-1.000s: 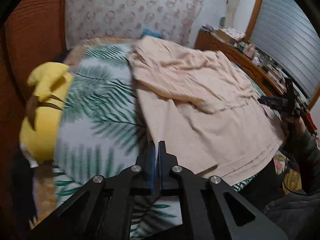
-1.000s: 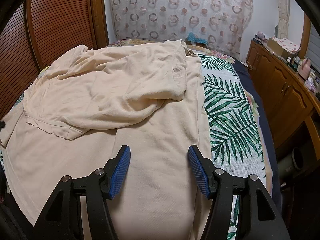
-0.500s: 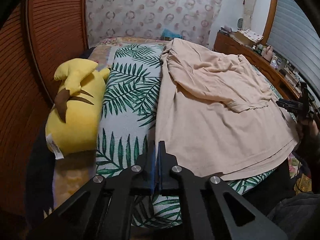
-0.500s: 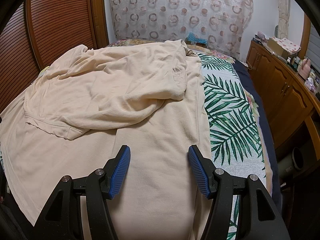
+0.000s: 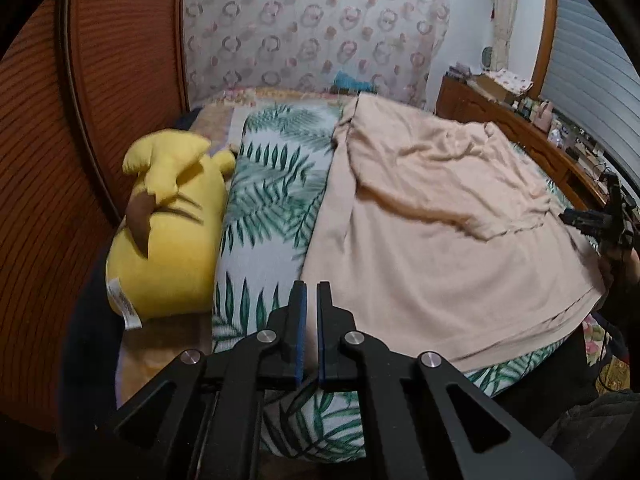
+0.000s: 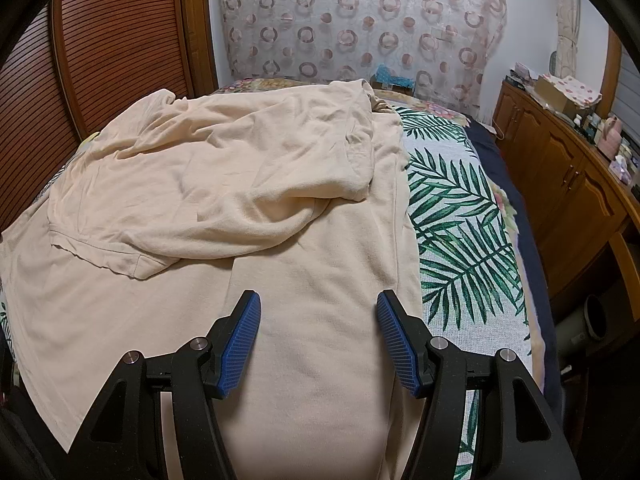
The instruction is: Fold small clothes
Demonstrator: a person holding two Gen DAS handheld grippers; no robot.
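Note:
A peach T-shirt (image 6: 200,160) lies spread on the leaf-print bedspread (image 6: 460,220), hem toward me, with one sleeve and side folded over its middle. My right gripper (image 6: 318,298) hovers open over the lower part of the shirt, with cloth below the pads and nothing between them. In the left wrist view the shirt (image 5: 440,240) lies to the right. My left gripper (image 5: 311,286) is near the shirt's left edge, over the bedspread (image 5: 272,200). Its jaws are opening, with a narrow slit and nothing between them. The right gripper (image 5: 596,220) shows at the far right edge.
A yellow plush toy (image 5: 168,240) lies left of the shirt against the slatted wooden panel (image 5: 40,160). A wooden dresser (image 6: 568,168) with clutter on top runs along the right of the bed. A grey pipe end (image 6: 588,316) sits low beside the bed.
The left view has swung, so the plush toy is now fully in sight and the shirt sits further right. The left jaws have parted slightly. The right gripper has not moved.

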